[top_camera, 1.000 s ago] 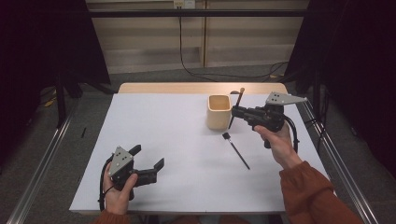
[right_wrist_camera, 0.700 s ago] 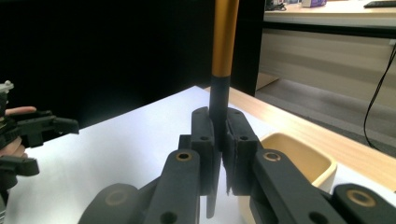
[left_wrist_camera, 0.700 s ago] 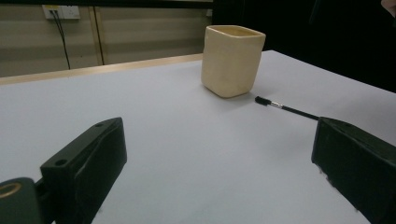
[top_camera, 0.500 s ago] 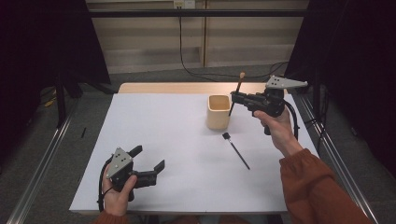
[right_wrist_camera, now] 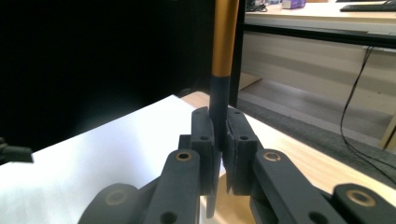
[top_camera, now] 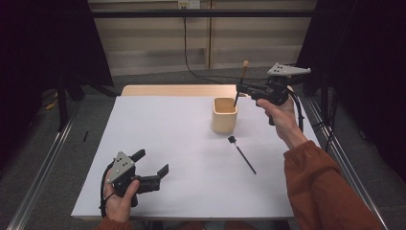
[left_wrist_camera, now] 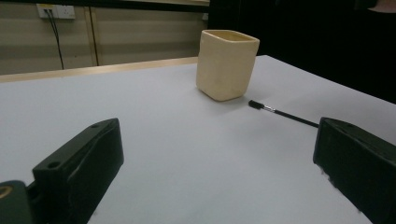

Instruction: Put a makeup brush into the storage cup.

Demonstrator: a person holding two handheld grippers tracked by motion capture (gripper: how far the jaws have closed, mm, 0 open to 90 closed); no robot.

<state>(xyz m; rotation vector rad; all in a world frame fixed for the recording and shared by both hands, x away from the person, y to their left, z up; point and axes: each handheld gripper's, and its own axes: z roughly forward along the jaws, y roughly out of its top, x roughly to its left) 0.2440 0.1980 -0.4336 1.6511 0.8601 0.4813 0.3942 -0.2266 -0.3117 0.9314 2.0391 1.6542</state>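
My right gripper [top_camera: 239, 89] is raised beside the far right of a cream square cup [top_camera: 224, 115] and is shut on a brush [top_camera: 242, 79] with a wooden top and a dark lower shaft. The brush stands nearly upright, its lower end at the cup's far right rim. In the right gripper view the pads pinch the dark shaft of the brush [right_wrist_camera: 223, 46] at my right gripper [right_wrist_camera: 219, 135]. A second, black brush [top_camera: 242, 154] lies flat on the white table [top_camera: 167, 124], in front of the cup. My left gripper [top_camera: 152, 162] rests open at the near left, pointing toward the cup [left_wrist_camera: 226, 64] and the black brush [left_wrist_camera: 285, 113].
A bare wooden strip [top_camera: 163, 90] runs along the table's far edge. Metal rails [top_camera: 43, 182] flank the table on both sides, with dark curtains beyond. A cable [top_camera: 191, 48] hangs down the back wall onto the floor.
The right hand has risen and drifted toward the far side with the brush still gripped, lifting the brush's lower end up to the cup's rim. The left gripper stayed still.
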